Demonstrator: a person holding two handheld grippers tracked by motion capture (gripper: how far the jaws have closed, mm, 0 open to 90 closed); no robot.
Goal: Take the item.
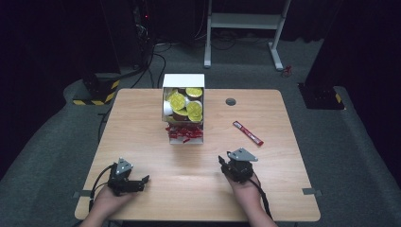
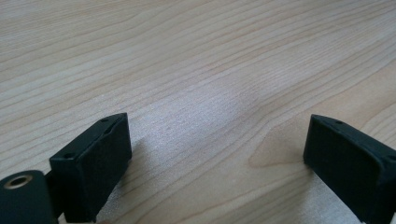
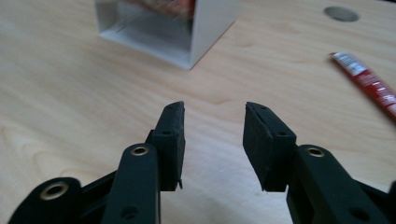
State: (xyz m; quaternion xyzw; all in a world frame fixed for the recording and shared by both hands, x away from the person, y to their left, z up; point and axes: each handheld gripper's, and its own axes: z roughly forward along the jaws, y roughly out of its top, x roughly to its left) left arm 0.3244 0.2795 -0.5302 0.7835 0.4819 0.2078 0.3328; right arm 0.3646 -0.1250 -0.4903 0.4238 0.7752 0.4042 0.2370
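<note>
A white box (image 1: 184, 109) with two compartments stands at the table's middle back; its far part holds several gold-lidded cups (image 1: 185, 104), its near part red packets (image 1: 184, 134). A red stick packet (image 1: 248, 132) lies to its right, also seen in the right gripper view (image 3: 369, 83). My left gripper (image 1: 142, 182) rests near the front left, jaws wide apart over bare wood (image 2: 217, 140). My right gripper (image 1: 222, 163) rests front centre-right, open with nothing between its jaws (image 3: 213, 121), pointing toward the box corner (image 3: 187, 32).
The wooden table (image 1: 142, 118) has a round grey cable port (image 1: 231, 101) behind the stick packet. Grey tape tabs (image 1: 312, 191) mark the front edge. Beyond the table stand a white frame (image 1: 246, 21) and dark stands on the grey floor.
</note>
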